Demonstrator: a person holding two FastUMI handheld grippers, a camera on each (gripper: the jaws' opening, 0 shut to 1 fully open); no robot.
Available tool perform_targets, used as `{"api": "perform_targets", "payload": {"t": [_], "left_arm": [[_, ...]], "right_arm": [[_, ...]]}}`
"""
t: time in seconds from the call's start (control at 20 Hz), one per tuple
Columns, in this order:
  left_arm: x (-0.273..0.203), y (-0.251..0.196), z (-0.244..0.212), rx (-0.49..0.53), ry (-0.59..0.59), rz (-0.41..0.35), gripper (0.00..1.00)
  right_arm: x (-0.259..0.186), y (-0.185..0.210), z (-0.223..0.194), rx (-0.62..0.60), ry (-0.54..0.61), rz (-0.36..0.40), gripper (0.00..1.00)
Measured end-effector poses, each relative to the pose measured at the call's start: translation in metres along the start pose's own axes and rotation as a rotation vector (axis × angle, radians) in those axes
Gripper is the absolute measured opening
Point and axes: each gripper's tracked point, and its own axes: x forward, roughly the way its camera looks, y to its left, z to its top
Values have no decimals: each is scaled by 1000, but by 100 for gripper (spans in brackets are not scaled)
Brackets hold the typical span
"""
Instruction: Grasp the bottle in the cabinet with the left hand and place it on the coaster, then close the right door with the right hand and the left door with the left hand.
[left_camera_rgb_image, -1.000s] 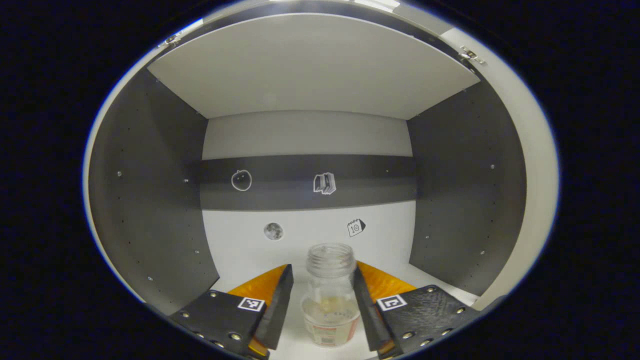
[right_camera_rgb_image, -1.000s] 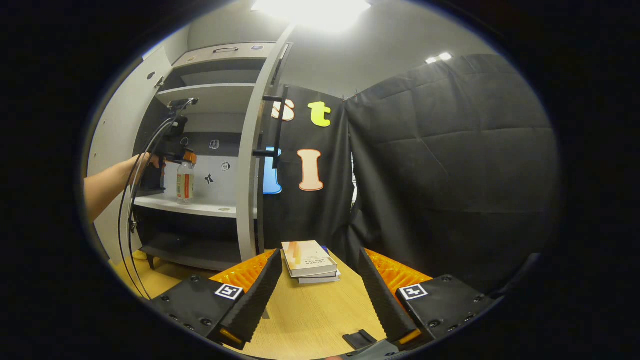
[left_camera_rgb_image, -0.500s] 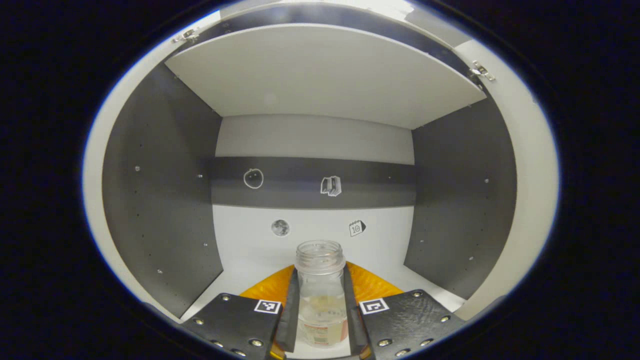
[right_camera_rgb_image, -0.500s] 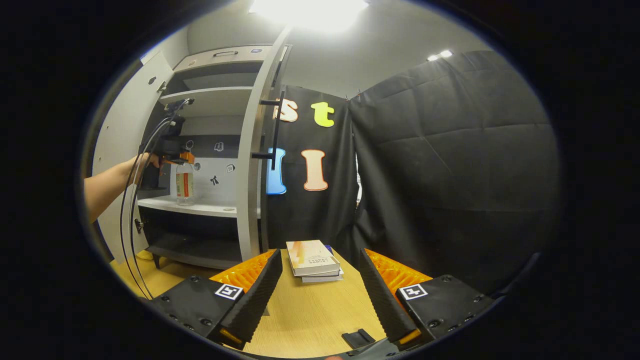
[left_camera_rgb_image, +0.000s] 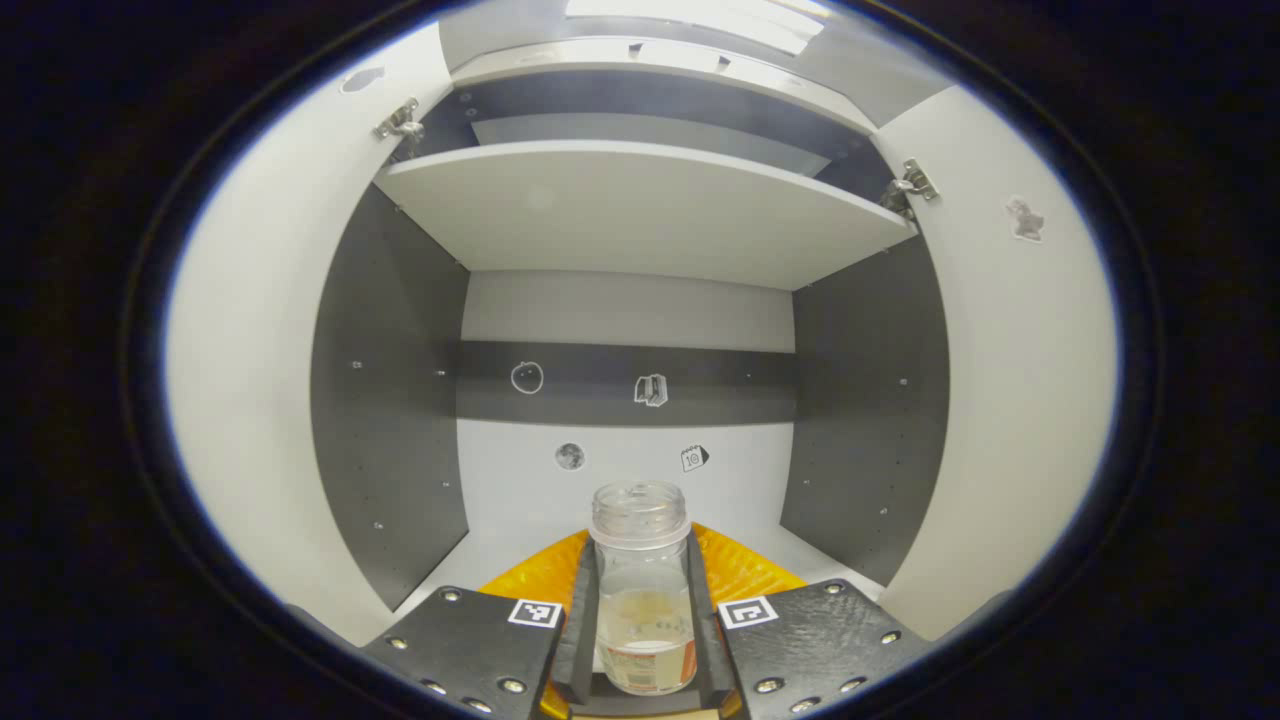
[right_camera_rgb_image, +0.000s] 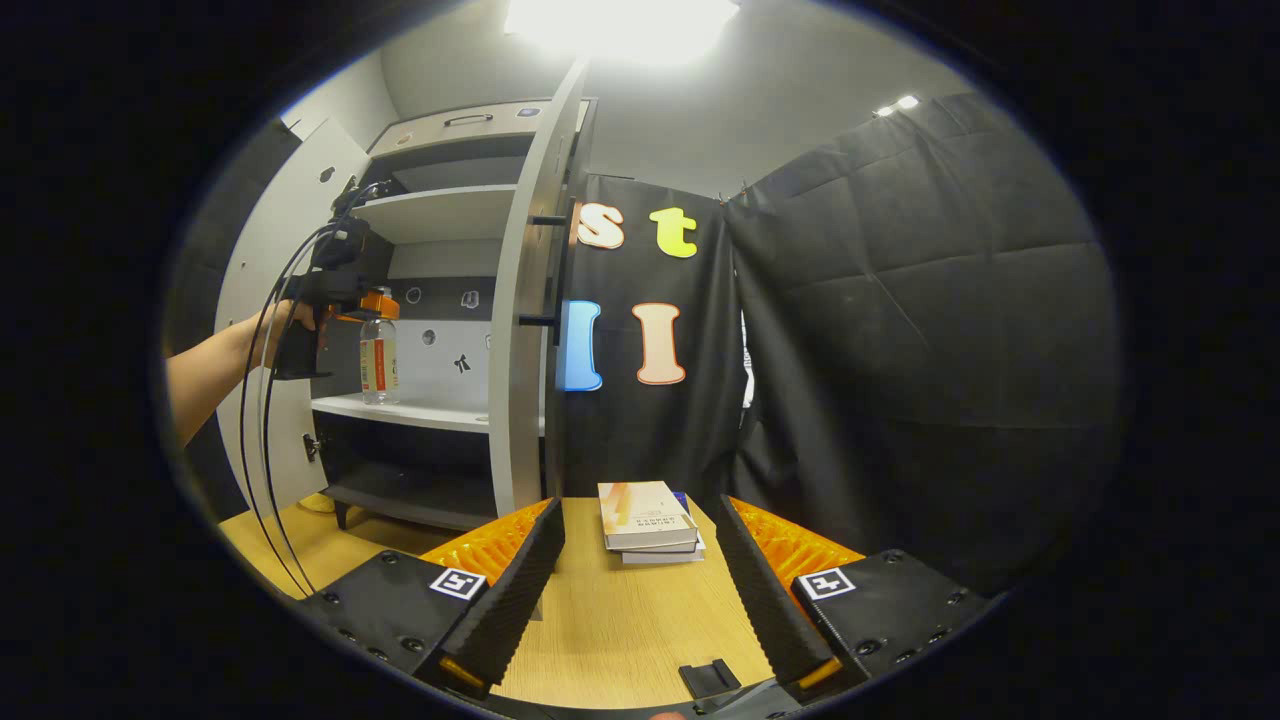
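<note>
A clear bottle with an open neck and a label low on its body sits between the fingers of my left gripper, which is shut on it. In the right gripper view a hand holds that left gripper by the bottle over the front of the white shelf; I cannot tell whether the bottle touches it. Both cabinet doors stand open: the left door and the right door. The right door stands edge-on with a dark handle. My right gripper is open over the wooden table.
Stacked books lie on the table ahead of the right gripper. A small dark flat piece lies near the table's front edge. An upper shelf spans the cabinet above the bottle. Cables hang from the left gripper.
The left gripper's fingers closed on the bottle, then drew back out of the cabinet with it, bringing both doors into view. The right gripper stayed open and turned slightly.
</note>
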Motion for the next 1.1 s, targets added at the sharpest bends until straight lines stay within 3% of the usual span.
{"api": "perform_targets", "payload": {"t": [0.5,1.1], "left_arm": [[-77,-5,-15,35,-10,36,41],[-139,-29,-76,17,15,47,42]], "right_arm": [[-18,-1,-3,-3,-7,124,97],[-32,-14,-10,9,-30,179,98]]}}
